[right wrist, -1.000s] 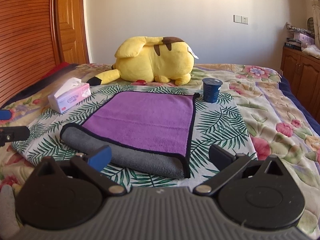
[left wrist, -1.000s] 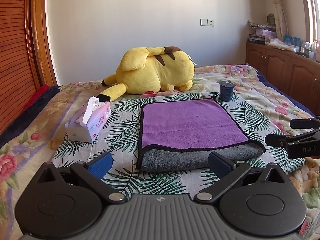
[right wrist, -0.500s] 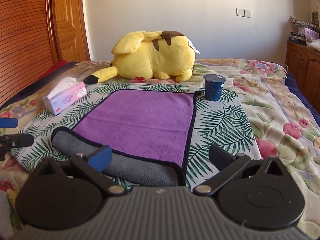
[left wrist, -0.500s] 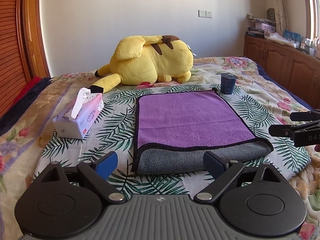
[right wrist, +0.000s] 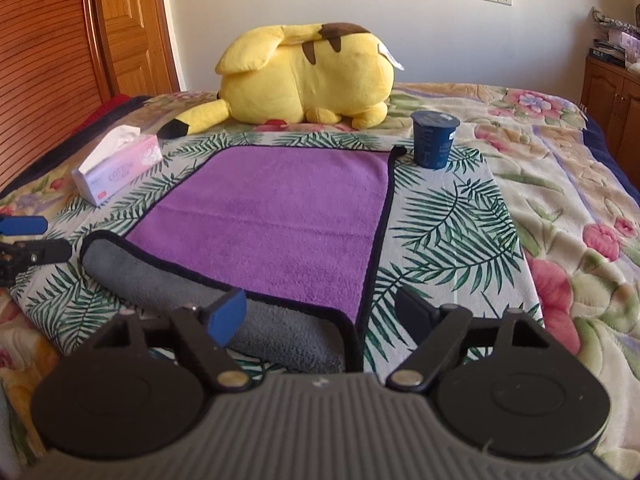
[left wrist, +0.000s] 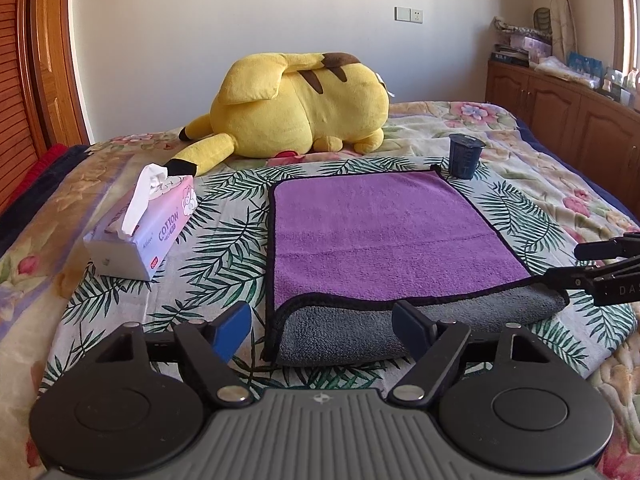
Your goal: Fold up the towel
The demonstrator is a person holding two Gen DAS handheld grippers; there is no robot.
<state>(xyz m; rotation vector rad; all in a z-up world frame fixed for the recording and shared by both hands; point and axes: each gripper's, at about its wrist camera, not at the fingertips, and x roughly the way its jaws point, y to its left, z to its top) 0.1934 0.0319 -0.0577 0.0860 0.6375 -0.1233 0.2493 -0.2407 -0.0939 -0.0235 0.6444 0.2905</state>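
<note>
Purple towel point(left wrist: 384, 236) lies flat mid-frame on the bed point(left wrist: 532, 160), near edge turned back w/ grey side up. Left hand-held gripper point(left wrist: 322, 326) and right hand-held gripper point(right wrist: 320, 312) both spread wide, empty, at the towel's near corners, lower frame. Yellow plush point(left wrist: 296, 108), tissue box point(left wrist: 140, 228), dark cup point(left wrist: 464, 156) around it.

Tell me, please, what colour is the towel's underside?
Grey, on the towel fold; clearest in the left wrist view.

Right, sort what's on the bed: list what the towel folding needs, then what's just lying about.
For the job:
- purple towel, near edge turned up grey
- left hand-held gripper, open
- right hand-held gripper, open

Lying about:
- yellow plush toy
- tissue box
- dark blue cup
</note>
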